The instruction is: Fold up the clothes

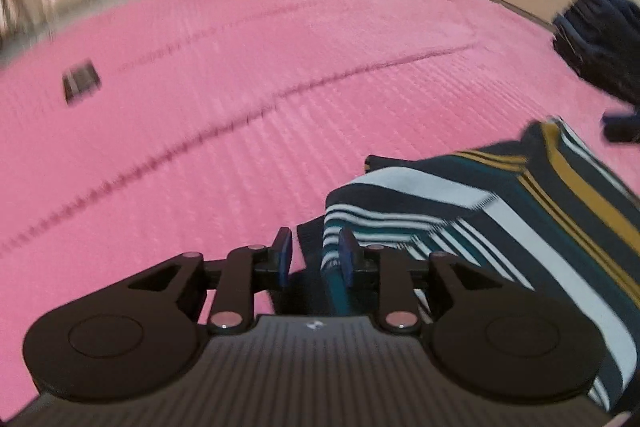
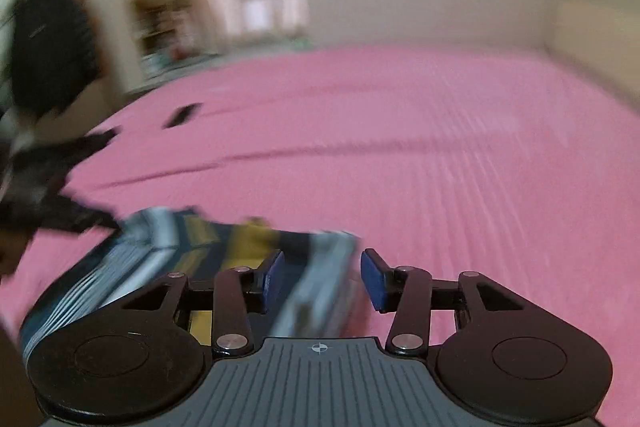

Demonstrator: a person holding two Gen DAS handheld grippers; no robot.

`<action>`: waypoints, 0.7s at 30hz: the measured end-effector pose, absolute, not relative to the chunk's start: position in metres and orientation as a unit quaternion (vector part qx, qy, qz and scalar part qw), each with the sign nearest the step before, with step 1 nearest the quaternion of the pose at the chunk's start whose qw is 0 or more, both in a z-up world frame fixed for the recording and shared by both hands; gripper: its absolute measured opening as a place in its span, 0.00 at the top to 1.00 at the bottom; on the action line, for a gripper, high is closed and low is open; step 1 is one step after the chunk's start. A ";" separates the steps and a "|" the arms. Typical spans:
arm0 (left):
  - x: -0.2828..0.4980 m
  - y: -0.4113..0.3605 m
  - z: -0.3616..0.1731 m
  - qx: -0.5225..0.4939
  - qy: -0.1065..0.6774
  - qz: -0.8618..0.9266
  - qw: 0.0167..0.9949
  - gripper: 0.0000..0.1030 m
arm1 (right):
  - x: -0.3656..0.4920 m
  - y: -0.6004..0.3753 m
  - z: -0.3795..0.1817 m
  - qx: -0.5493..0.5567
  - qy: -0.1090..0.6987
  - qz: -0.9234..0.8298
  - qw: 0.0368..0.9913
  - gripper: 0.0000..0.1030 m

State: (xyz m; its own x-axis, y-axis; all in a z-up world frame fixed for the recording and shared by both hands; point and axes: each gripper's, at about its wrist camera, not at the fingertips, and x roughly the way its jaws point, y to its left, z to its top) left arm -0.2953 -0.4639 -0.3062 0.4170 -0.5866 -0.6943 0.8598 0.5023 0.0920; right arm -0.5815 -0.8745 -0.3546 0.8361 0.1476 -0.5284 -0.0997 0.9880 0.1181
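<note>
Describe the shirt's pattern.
Shirt: navy, white, teal and mustard stripes; clearest in left wrist view.

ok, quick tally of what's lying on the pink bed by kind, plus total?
Striped garment: 1
Dark garment: 1
Small dark flat object, too blurred to name: 1
Total: 3, on the pink bedspread

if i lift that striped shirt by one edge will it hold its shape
Probably not. The striped shirt already lies in soft folds on the pink bedspread, so it looks floppy and would likely droop and unfold. It seems thin and light, and pushing would probably bunch it.
</note>
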 end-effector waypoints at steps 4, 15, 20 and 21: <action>-0.347 -0.442 -0.289 0.227 0.275 -0.473 0.806 0.79 | -0.622 -0.834 -0.366 0.026 0.287 0.122 0.950 0.43; -0.404 -0.424 -0.313 0.251 0.284 -0.482 0.790 0.78 | -0.650 -0.811 -0.379 0.000 0.323 0.131 0.937 0.20; -0.454 -0.391 -0.296 0.276 0.209 -0.495 0.797 0.66 | -0.695 -0.782 -0.380 -0.166 0.298 0.162 0.926 0.11; -0.467 -0.384 -0.296 0.287 0.194 -0.500 0.793 0.64 | -0.699 -0.777 -0.384 -0.198 0.300 0.163 0.919 0.11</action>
State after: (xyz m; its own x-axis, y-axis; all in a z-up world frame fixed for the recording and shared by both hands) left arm -0.4667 -0.3838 -0.2958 0.4238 -0.6823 -0.5957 0.9055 0.3345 0.2610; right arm -0.6992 -0.7770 -0.3840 0.7666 0.1817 -0.6158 -0.4191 0.8682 -0.2655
